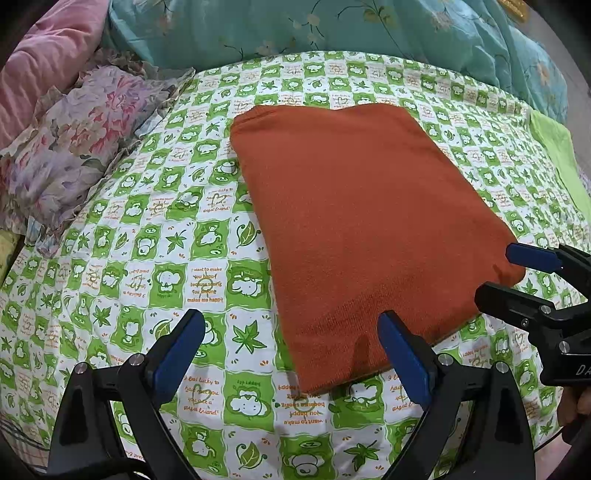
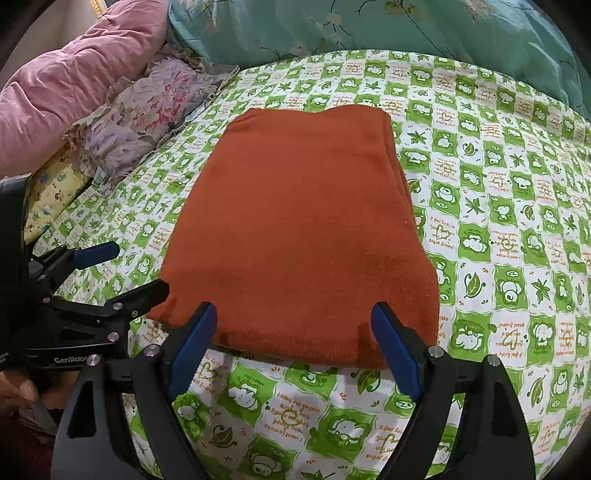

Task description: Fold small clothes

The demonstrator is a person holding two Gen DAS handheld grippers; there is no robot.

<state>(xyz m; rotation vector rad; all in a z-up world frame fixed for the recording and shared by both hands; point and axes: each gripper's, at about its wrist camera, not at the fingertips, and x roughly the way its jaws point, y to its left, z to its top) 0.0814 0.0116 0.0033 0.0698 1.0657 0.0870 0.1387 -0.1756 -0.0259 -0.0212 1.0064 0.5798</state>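
Note:
A rust-orange knit garment (image 1: 354, 221) lies folded flat as a rectangle on the green-and-white patterned bedsheet (image 1: 155, 258); it also shows in the right wrist view (image 2: 295, 229). My left gripper (image 1: 291, 332) is open and empty, at the garment's near left corner, its right finger over the near edge. My right gripper (image 2: 293, 321) is open and empty, its fingers spread over the garment's near edge. The right gripper also shows in the left wrist view (image 1: 517, 277) at the near right corner, and the left gripper in the right wrist view (image 2: 129, 269) at the near left corner.
A floral ruffled pillow (image 1: 70, 147) and a pink quilt (image 1: 40, 55) lie at the left. A teal floral duvet (image 1: 332, 26) runs along the back. A light green cloth (image 1: 561, 155) lies at the far right edge of the bed.

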